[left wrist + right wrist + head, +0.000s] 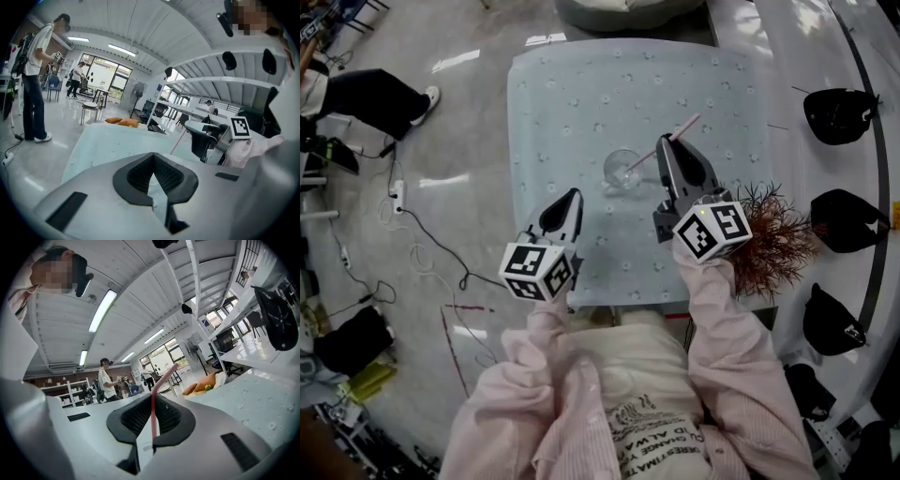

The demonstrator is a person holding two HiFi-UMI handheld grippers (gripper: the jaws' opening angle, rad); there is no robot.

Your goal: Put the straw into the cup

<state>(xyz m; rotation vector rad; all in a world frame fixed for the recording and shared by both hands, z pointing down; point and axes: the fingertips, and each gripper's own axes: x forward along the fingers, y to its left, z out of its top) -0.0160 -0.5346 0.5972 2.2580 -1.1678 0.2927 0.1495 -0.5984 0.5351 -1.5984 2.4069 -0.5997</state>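
The right gripper has its jaws nearly together, pinched on one pink straw, which rises between the pads and bends over at the top. From the head view the straw slants from those jaws down toward one clear cup standing near the middle of the pale blue cloth-covered surface. Its lower end overlaps the cup's mouth; whether it is inside I cannot tell. The left gripper has its jaws closed tip to tip, holding nothing, over the surface's near part, apart from the cup.
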